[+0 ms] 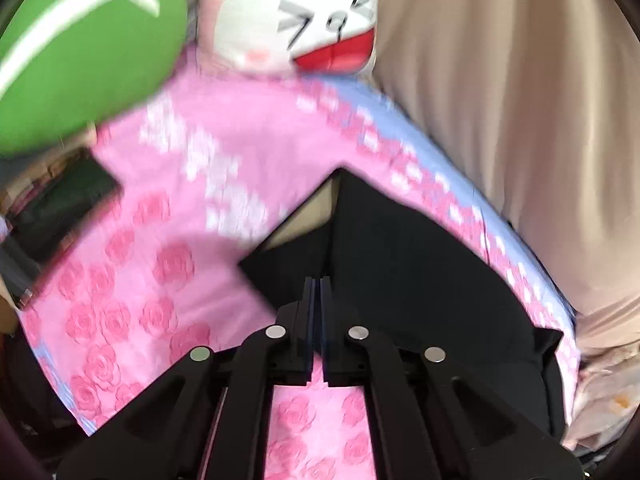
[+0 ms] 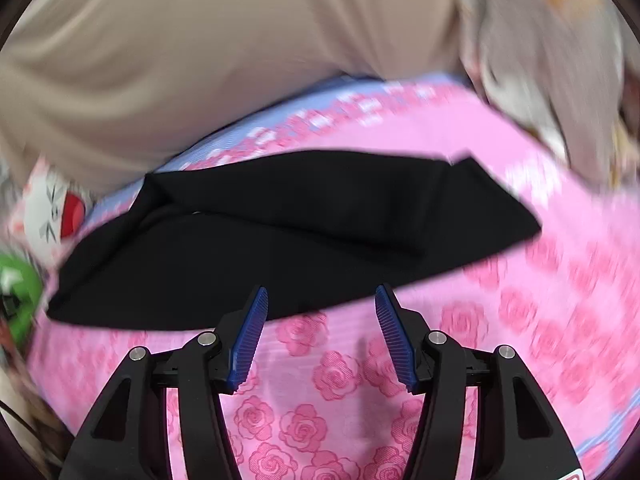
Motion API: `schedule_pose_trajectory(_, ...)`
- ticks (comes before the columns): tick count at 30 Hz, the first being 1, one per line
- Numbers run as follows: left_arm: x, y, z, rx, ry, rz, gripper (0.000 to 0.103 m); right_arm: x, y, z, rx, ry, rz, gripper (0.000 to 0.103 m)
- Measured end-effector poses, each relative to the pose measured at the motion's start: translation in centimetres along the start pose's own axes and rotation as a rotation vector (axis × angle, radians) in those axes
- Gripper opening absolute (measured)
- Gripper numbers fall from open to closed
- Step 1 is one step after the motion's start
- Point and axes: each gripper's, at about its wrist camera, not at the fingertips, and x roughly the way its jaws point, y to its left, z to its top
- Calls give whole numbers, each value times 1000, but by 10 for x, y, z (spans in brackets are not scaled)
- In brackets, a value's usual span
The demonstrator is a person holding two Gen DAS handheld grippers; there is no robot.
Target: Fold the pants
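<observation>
Nothing readable anywhere, honestly. Closest thing is the white chevron mark on the green cushion (image 1: pixel 80 48), and that's no lettering.

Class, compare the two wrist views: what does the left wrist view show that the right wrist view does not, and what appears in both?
Only the left wrist view shows the shut left gripper and a dark flat object at the sheet's left edge. Only the right wrist view shows the open right gripper, nothing between its blue pads. Both share the black pants, pink rose sheet, green cushion, white cartoon pillow and beige fabric.
</observation>
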Motion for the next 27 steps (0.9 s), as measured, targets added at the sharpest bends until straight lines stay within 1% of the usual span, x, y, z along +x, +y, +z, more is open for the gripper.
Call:
schedule_pose_trajectory(1,7,6,-5,-28,33,-19,1,3,-7,1,39,4,3,55)
schedule_pose_trajectory(3,15,2,-17,-23,78,-51,1,5,-17,5,82,-2,-11,56)
schedule_pose_trajectory(6,28,-19,-37,18,157,-162,9,11,-32,21,128,-14,-9,57)
schedule_pose_trajectory(7,32,-24,-40,22,170,-175,15,16,-36,27,132,-9,-22,57)
schedule_pose_trajectory(8,36,-33,-45,29,176,-189,27,25,-41,33,139,-3,-44,57)
schedule_pose_trajectory(9,38,-43,-49,45,175,-190,34,35,-46,40,145,9,-51,57)
schedule_pose_trajectory(10,40,-51,-51,55,171,-188,46,42,-51,43,151,22,-48,45)
schedule_pose_trajectory(11,40,-60,-53,67,164,-186,51,53,-55,48,163,43,-39,7)
schedule_pose_trajectory(12,40,-67,-54,73,161,-177,52,59,-57,53,163,55,-35,7)
schedule_pose_trajectory(13,40,-70,-54,73,162,-176,53,55,-55,61,153,41,-31,6)
schedule_pose_trajectory(15,40,-74,-55,78,169,-174,57,12,-41,80,81,-81,3,6)
schedule_pose_trajectory(16,38,-74,-55,83,164,-160,62,-11,-34,88,42,-141,14,6)
schedule_pose_trajectory(17,40,-75,-52,91,156,-147,69,-37,-29,94,-13,-212,-8,6)
schedule_pose_trajectory(18,40,-74,-48,96,149,-132,73,-49,-30,98,-53,-245,-81,6)
schedule_pose_trajectory(19,42,-73,-47,94,143,-123,79,-50,-35,100,-85,-243,-173,6)
schedule_pose_trajectory(20,45,-72,-46,89,146,-115,82,-38,-53,100,-77,-186,-248,6)
schedule_pose_trajectory(22,52,-66,-46,65,162,-110,82,-8,-93,90,6,-55,-273,9)
schedule_pose_trajectory(23,57,-64,-44,47,173,-110,82,8,-107,79,35,-1,-318,10)
schedule_pose_trajectory(24,62,-61,-41,23,178,-107,82,12,-110,72,40,10,-356,12)
schedule_pose_trajectory(25,64,-58,-39,6,180,-100,82,11,-108,64,33,3,-373,16)
schedule_pose_trajectory(26,67,-55,-34,-15,183,-88,83,1,-96,57,25,-48,-382,21)
schedule_pose_trajectory(27,70,-52,-31,-29,182,-93,85,-4,-89,54,17,-72,-387,24)
